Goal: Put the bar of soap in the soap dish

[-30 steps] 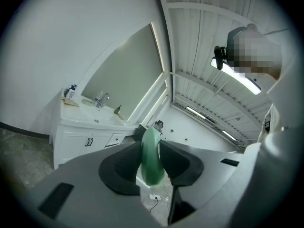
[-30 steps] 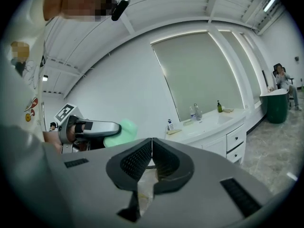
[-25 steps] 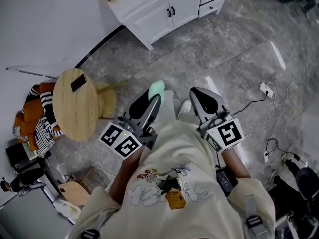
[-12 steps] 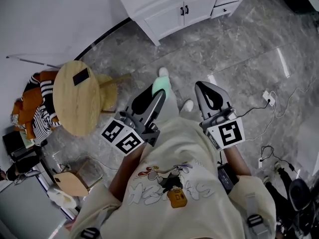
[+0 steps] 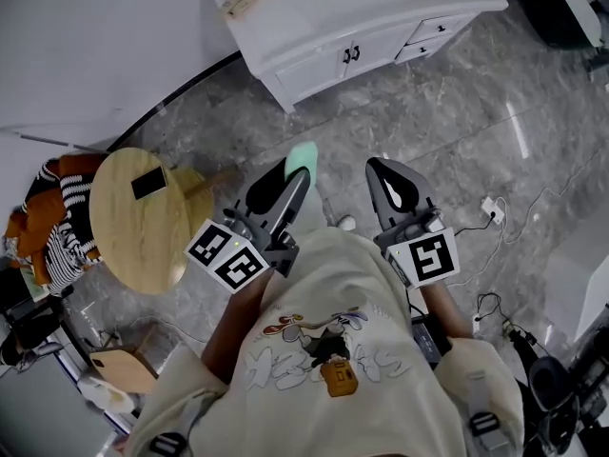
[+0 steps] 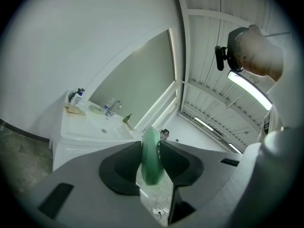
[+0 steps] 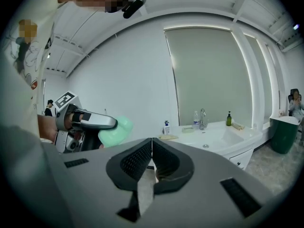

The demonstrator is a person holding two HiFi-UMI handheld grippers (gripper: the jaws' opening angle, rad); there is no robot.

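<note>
A mint-green bar of soap (image 5: 303, 155) sticks out of my left gripper (image 5: 291, 171), which is shut on it above the grey marble floor. In the left gripper view the soap (image 6: 151, 156) stands on edge between the two dark pads. My right gripper (image 5: 391, 183) is shut with nothing in it, its pads (image 7: 142, 159) pressed together. From the right gripper view I see the left gripper (image 7: 113, 126) with the soap (image 7: 116, 129) off to the left. A small pale dish (image 7: 187, 129) lies on the white vanity top (image 7: 213, 137), beside the faucet (image 6: 113, 107).
The white vanity (image 5: 352, 36) with a basin and cupboard doors stands ahead. A round wooden table (image 5: 128, 227) with a dark phone (image 5: 149, 183) is at the left, with clothes (image 5: 43, 222) piled behind it. Cables and a plug (image 5: 492, 208) trail over the floor at the right.
The vanity has come further into the head view and shows its top and basin. Both grippers keep their pose, with the soap still held in the left one.
</note>
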